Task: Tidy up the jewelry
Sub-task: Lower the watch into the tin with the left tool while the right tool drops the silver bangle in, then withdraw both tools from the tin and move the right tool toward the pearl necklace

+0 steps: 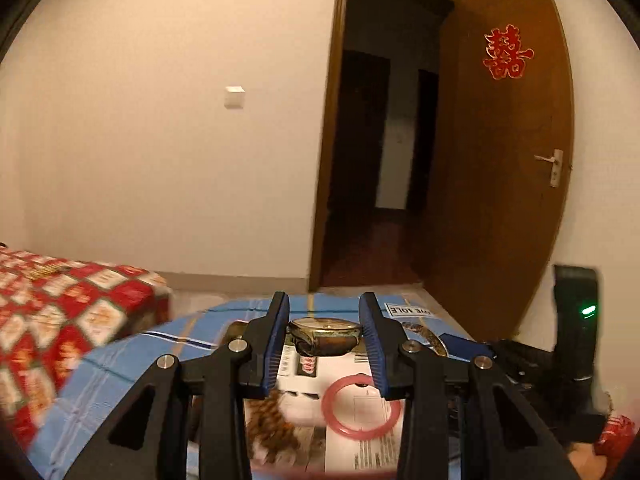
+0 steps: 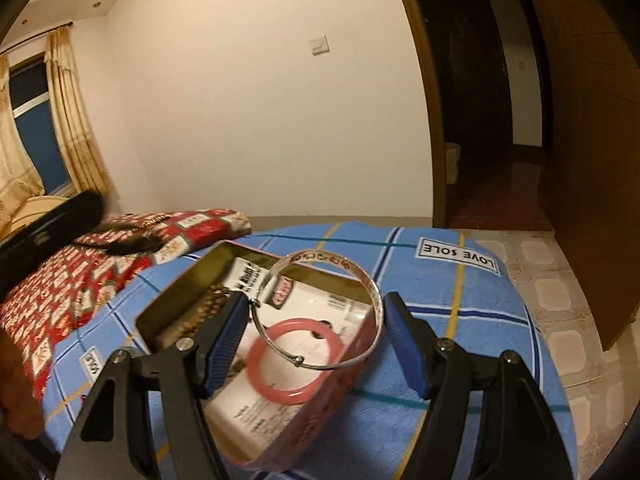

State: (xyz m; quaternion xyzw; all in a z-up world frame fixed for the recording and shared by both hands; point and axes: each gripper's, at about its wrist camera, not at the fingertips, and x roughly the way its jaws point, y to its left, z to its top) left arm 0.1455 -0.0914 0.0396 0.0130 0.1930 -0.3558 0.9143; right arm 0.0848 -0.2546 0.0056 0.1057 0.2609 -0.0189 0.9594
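Observation:
My left gripper [image 1: 324,334] is shut on a gold wristwatch [image 1: 325,337] and holds it above an open tin box [image 1: 288,364]. A pink bangle [image 1: 362,405] lies inside the box on white printed paper. In the right wrist view my right gripper [image 2: 314,326] is shut on a silver bangle [image 2: 320,312], held tilted over the same tin box [image 2: 180,300]. The pink bangle [image 2: 296,362] lies in the box below it. A brown bead string [image 2: 202,308] lies along the box's left side.
The box stands on a round surface under a blue plaid cloth [image 2: 440,292]. A bed with a red patterned cover [image 1: 60,320] lies to the left. An open brown door [image 1: 504,160] and dark doorway are ahead. A black device with a green light [image 1: 576,320] is at right.

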